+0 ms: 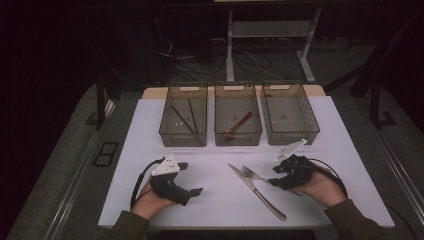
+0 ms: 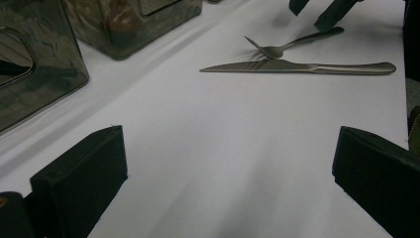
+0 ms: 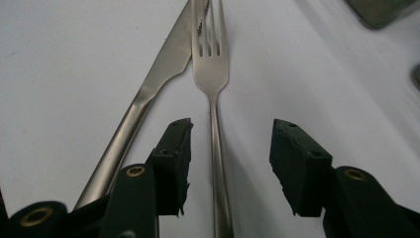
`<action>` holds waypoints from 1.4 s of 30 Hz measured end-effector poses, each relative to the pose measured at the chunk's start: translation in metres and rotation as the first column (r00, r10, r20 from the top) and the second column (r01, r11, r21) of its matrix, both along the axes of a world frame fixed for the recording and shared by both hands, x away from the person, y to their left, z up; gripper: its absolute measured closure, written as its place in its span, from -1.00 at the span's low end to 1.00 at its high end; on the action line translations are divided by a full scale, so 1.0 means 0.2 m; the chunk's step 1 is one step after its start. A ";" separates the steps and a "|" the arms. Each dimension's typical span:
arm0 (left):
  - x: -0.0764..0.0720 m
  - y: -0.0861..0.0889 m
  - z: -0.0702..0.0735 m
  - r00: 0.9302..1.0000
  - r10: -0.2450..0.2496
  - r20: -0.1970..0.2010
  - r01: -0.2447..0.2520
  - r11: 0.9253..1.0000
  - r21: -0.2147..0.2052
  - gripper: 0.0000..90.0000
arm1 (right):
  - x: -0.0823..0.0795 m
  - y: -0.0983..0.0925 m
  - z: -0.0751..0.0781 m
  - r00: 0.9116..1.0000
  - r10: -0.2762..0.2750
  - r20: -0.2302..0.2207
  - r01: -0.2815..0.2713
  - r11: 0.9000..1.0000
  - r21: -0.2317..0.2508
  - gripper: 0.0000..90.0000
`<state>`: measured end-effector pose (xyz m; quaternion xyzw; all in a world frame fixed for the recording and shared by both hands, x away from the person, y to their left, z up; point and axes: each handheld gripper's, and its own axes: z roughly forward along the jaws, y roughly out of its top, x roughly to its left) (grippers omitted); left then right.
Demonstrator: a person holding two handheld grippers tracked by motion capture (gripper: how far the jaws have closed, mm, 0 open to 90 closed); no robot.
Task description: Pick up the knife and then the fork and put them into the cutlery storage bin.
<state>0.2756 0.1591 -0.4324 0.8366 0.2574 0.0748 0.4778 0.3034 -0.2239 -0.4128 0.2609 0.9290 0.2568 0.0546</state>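
Note:
A steel fork [image 1: 252, 174] and a table knife [image 1: 258, 192] lie side by side on the white table top [image 1: 220, 205], right of centre. My right gripper [image 1: 274, 176] is open and low over the fork's handle end. In the right gripper view the fork [image 3: 211, 74] runs up between the two black jaws of the right gripper [image 3: 230, 144], nearer the left one, and neither pad presses on it. The knife [image 3: 148, 94] lies just outside that jaw. My left gripper [image 1: 191, 178] rests open at the front left, with bare table between the wide jaws of the left gripper [image 2: 228, 163].
Three smoky see-through bins stand in a row at the back. The left bin [image 1: 182, 136] holds dark sticks, the middle bin [image 1: 238, 139] a brown spoon, and the right bin [image 1: 292, 137] stands beside it. The left gripper view looks across at the knife [image 2: 297, 66] and fork [image 2: 292, 44].

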 end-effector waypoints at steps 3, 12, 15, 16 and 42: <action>0.00 0.00 0.00 1.000 0.000 -0.001 0.000 1.000 -0.001 -1.00 | 0.03 0.05 -0.01 1.000 0.028 -0.011 -0.028 0.998 -0.047 0.20; 0.00 0.00 0.00 1.000 -0.003 -0.001 0.003 1.000 -0.001 -1.00 | 0.06 0.15 -0.04 0.996 0.081 -0.032 -0.085 0.987 -0.134 0.44; 0.00 0.00 0.00 1.000 -0.004 0.000 0.004 1.000 0.000 -1.00 | 0.06 0.15 -0.04 0.995 0.090 -0.036 -0.095 0.984 -0.151 0.56; 0.00 0.00 0.00 1.000 -0.004 0.001 0.004 1.000 0.000 -1.00 | 0.06 0.15 -0.04 0.995 0.094 -0.045 -0.100 0.984 -0.146 0.59; 0.00 0.00 0.00 1.000 -0.009 0.004 0.009 1.000 0.003 -1.00 | 0.04 0.13 -0.07 0.994 0.105 -0.029 -0.109 0.982 -0.157 0.87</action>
